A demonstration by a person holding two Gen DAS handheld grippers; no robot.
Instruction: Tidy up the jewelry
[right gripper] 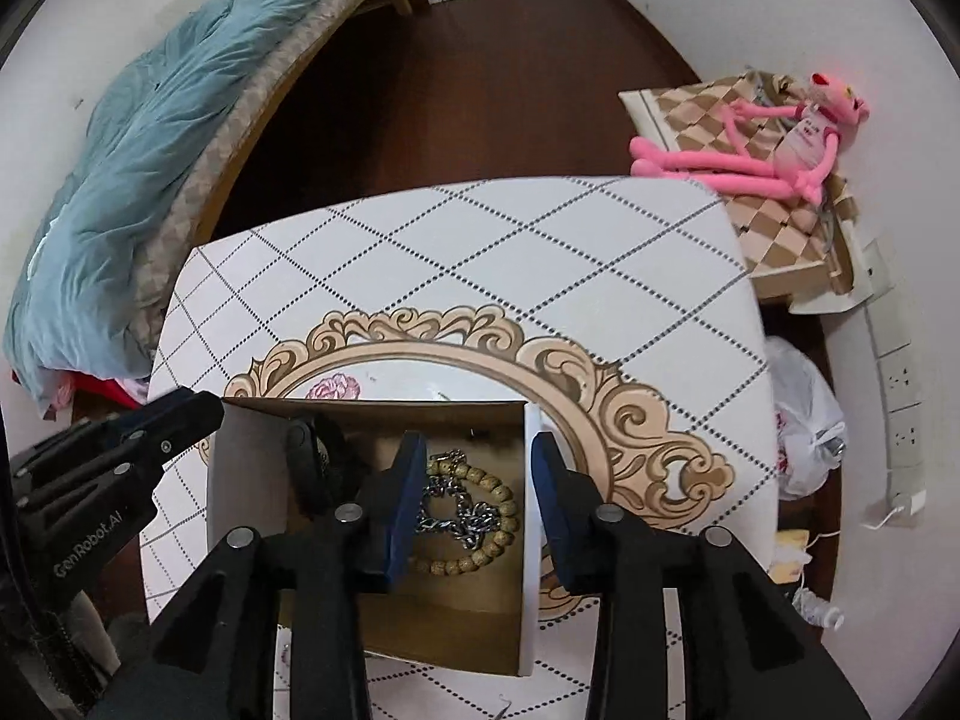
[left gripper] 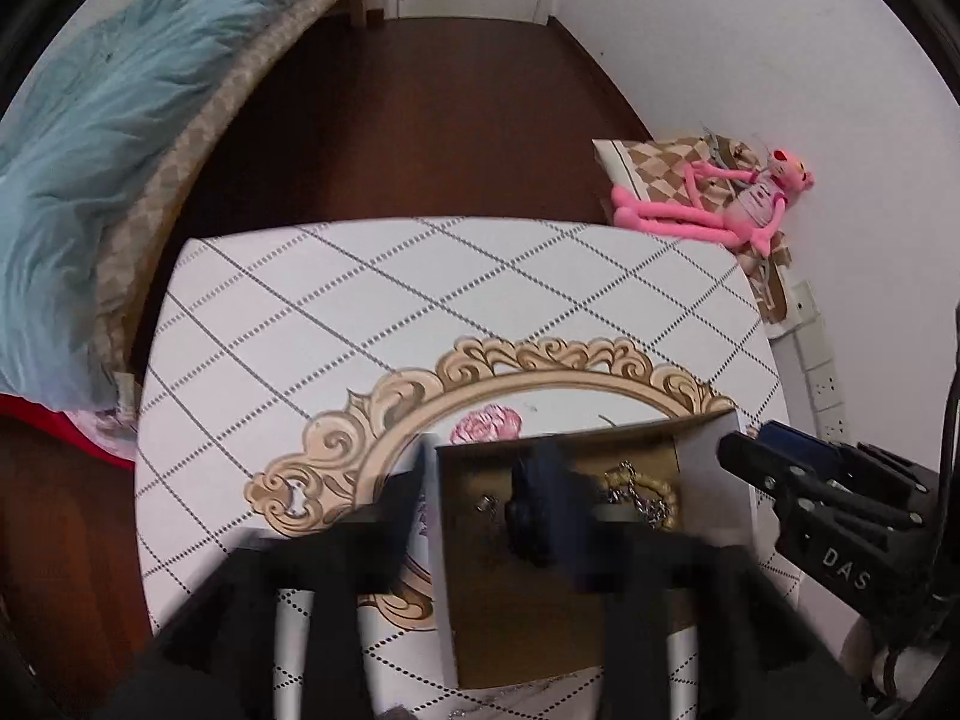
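Note:
An open cardboard box (right gripper: pixel 252 480), white outside and brown inside, sits on the white diamond-patterned table (right gripper: pixel 480 252). In it lie a wooden bead bracelet (right gripper: pixel 480 558) and a silver chain (right gripper: pixel 462 510); the left wrist view shows the beads (left gripper: pixel 654 489) too. My right gripper (right gripper: pixel 477 450) is open and straddles the box's right wall, one finger inside over the jewelry and one outside. My left gripper (left gripper: pixel 480 468) is open astride the left wall and looks blurred. Each gripper shows in the other's view: left gripper (right gripper: pixel 252 420), right gripper (left gripper: pixel 750 438). Neither holds anything.
A bed with a blue quilt (right gripper: pixel 150 138) runs along the left. A pink plush toy (right gripper: pixel 780 150) lies on a checked cushion at the right, by a white plastic bag (right gripper: pixel 804 420) and wall sockets (right gripper: pixel 900 384). Dark wood floor (right gripper: pixel 468 90) lies beyond the table.

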